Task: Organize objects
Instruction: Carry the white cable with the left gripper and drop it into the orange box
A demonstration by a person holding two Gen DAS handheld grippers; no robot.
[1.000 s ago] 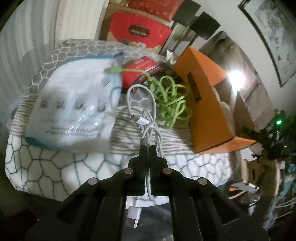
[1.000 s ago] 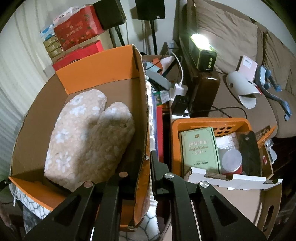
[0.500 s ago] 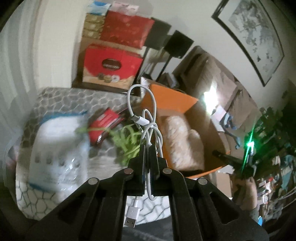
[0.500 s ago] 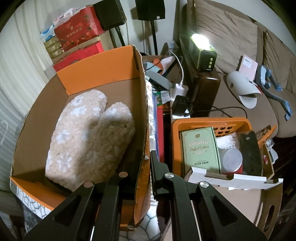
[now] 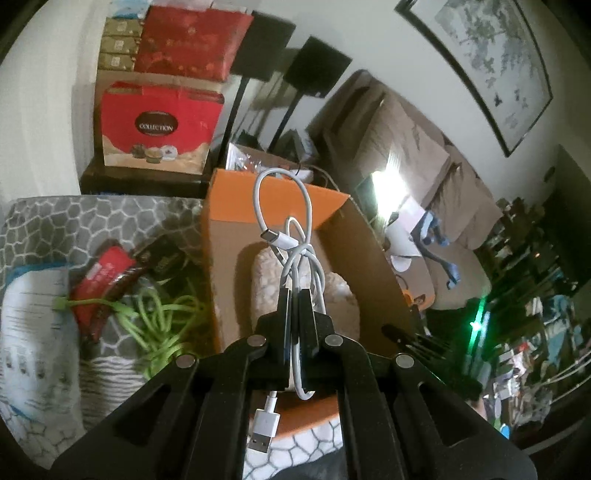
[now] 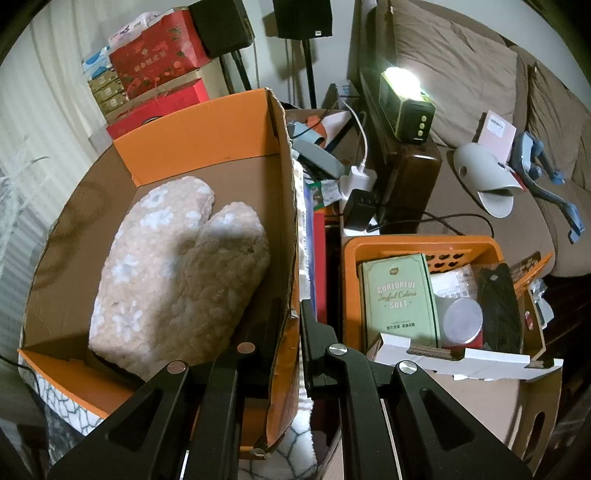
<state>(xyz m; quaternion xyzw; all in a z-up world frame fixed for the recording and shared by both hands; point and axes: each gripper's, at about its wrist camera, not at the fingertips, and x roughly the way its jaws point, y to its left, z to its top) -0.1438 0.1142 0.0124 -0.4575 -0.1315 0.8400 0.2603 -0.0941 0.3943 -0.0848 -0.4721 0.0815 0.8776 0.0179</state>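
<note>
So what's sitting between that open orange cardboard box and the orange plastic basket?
In the right wrist view, between the orange box and the basket, a red item and a blue one stand on edge in the narrow gap; what they are cannot be told.

a brown sofa (image 6: 461,66) runs along the pale wall, under a framed picture (image 5: 491,62). two black speakers on stands (image 6: 303,18) occupy the corner beside stacked red gift boxes (image 5: 159,122). a small lamp (image 6: 404,79) glares (very bright) on a dark cabinet (image 6: 410,173).

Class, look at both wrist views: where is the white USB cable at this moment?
In the left wrist view, the white USB cable hangs pinched in the left gripper, in front of the orange cardboard box holding the fuzzy slippers.
</note>
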